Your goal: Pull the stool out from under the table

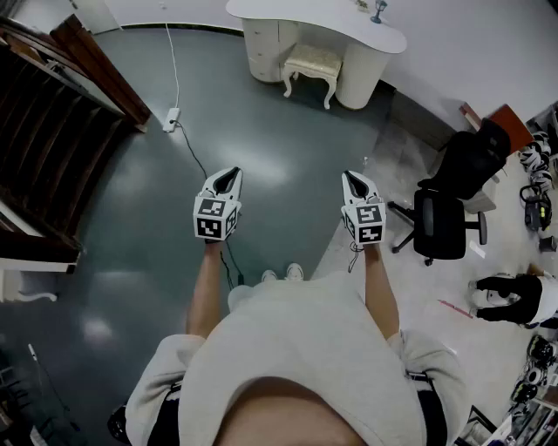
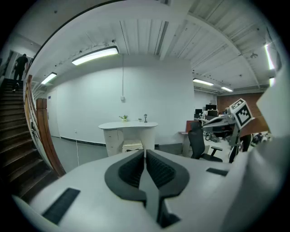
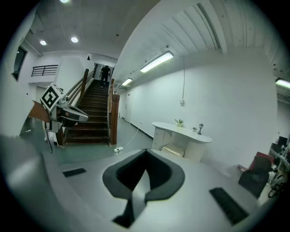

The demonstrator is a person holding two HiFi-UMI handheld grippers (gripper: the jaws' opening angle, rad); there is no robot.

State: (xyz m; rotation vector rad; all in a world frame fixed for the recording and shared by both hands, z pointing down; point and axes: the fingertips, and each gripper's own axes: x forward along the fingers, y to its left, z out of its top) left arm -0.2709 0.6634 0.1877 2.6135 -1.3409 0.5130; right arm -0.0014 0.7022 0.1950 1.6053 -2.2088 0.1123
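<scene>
A cream stool (image 1: pixel 311 63) with curved legs stands tucked under a white curved table (image 1: pixel 349 26) at the far wall. It shows small in the left gripper view as the stool (image 2: pixel 132 146) below the table (image 2: pixel 128 125), and in the right gripper view as the stool (image 3: pixel 172 150) under the table (image 3: pixel 181 131). My left gripper (image 1: pixel 233 172) and right gripper (image 1: pixel 348 175) are held out in front of me, far short of the stool. Both are shut with nothing between the jaws, as the left gripper (image 2: pixel 145 152) and right gripper (image 3: pixel 146 152) views show.
A dark wooden staircase (image 1: pixel 48 113) rises on the left. A white power strip (image 1: pixel 171 118) with its cable lies on the grey floor. A black office chair (image 1: pixel 449 205) stands at the right, with cluttered equipment beyond it. A small lamp (image 1: pixel 377 10) sits on the table.
</scene>
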